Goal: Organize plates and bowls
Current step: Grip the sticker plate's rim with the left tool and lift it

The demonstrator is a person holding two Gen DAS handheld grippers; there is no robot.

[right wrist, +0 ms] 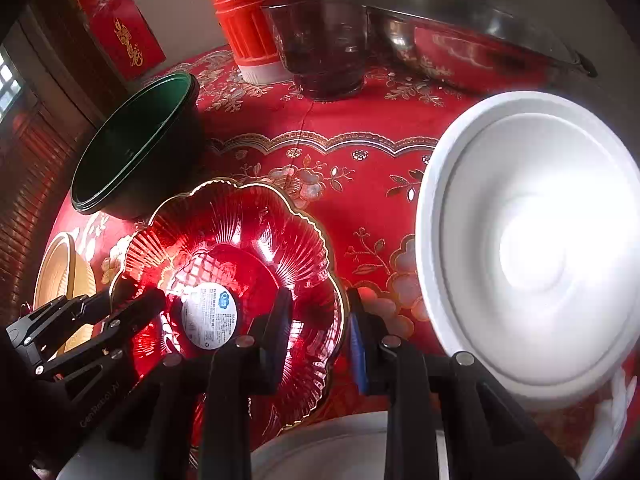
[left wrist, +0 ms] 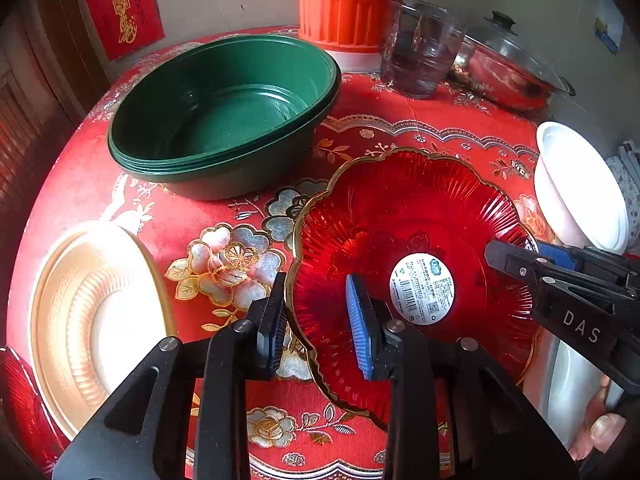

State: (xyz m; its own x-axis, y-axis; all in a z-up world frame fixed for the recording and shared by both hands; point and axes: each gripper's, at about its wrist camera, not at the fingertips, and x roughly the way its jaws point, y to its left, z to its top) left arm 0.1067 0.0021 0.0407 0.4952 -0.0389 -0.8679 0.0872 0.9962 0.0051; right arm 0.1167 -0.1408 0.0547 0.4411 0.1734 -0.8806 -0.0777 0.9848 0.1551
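A red scalloped glass plate (left wrist: 404, 240) with a gold rim and a white sticker lies on the red tablecloth; it also shows in the right wrist view (right wrist: 240, 240). My left gripper (left wrist: 320, 324) is open, its fingers astride the plate's left rim. My right gripper (right wrist: 320, 340) is open, astride the plate's right rim; it shows in the left wrist view (left wrist: 520, 260). A stack of green bowls (left wrist: 224, 116) sits behind. A gold and white plate (left wrist: 96, 316) lies at left. A white bowl (right wrist: 532, 240) sits at right.
An orange thermos (left wrist: 344, 12), a clear glass cup (left wrist: 420, 48) and a lidded steel pot (left wrist: 508, 64) stand at the back of the table. A red box (left wrist: 124, 8) leans on the wall. A white dish (right wrist: 320, 456) lies under the right gripper.
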